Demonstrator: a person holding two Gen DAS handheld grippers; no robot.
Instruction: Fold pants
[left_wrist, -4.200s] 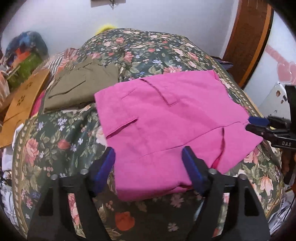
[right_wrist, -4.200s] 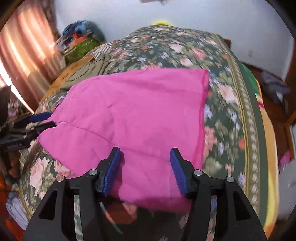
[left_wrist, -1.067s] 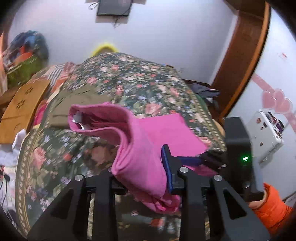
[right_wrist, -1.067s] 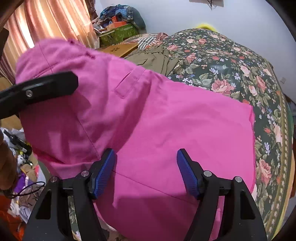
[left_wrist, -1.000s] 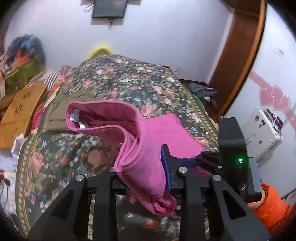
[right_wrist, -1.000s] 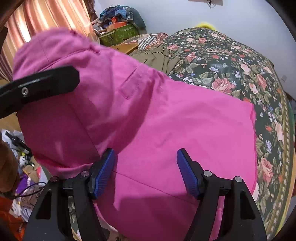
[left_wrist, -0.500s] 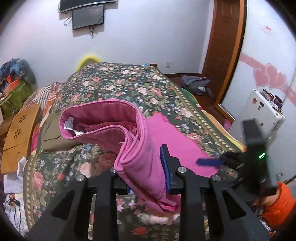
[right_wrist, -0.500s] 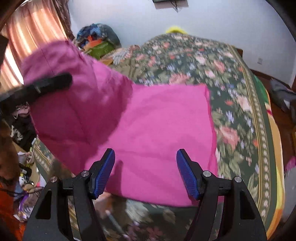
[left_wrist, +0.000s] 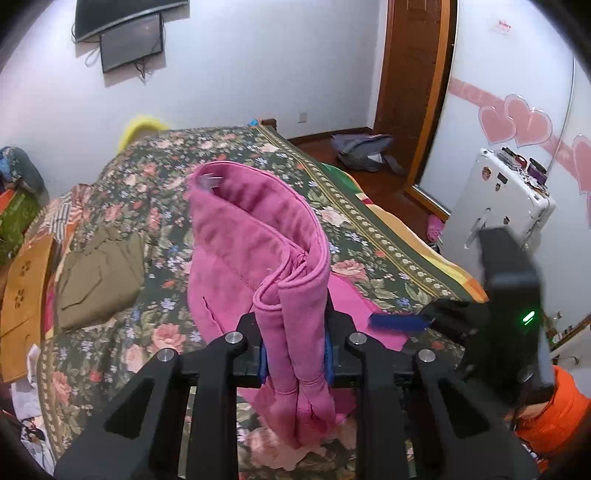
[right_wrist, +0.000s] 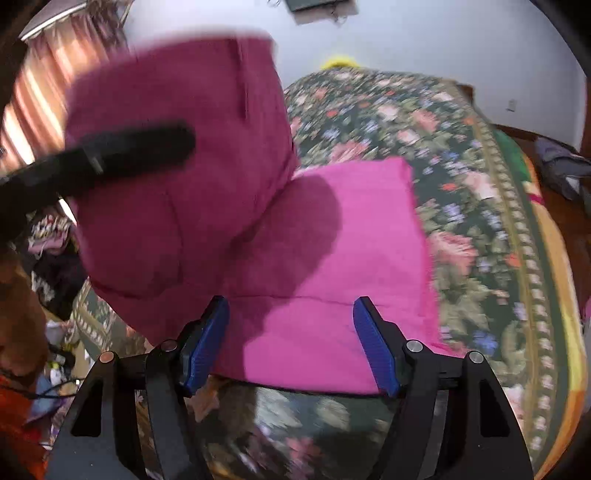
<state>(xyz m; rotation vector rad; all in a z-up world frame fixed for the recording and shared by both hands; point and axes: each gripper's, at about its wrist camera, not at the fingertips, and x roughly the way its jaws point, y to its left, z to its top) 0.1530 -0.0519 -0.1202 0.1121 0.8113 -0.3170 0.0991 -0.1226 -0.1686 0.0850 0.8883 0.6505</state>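
Note:
The pink pants (left_wrist: 255, 254) are bunched in my left gripper (left_wrist: 293, 354), which is shut on their waist end and holds it up above the floral bed (left_wrist: 155, 332). In the right wrist view the lifted part of the pants (right_wrist: 177, 206) hangs at the left and the leg end lies flat on the bed. My right gripper (right_wrist: 291, 347) is open and empty just above the near edge of that flat part. It also shows in the left wrist view (left_wrist: 399, 320) at the right.
Folded olive pants (left_wrist: 99, 273) lie on the bed to the left, beside a tan board (left_wrist: 22, 288). A white case (left_wrist: 495, 199) stands right of the bed. Clutter lies on the floor at the left.
My left gripper has raised the waist end of the pink pants higher and carried it over the leg part. My right gripper stays open over the near edge.

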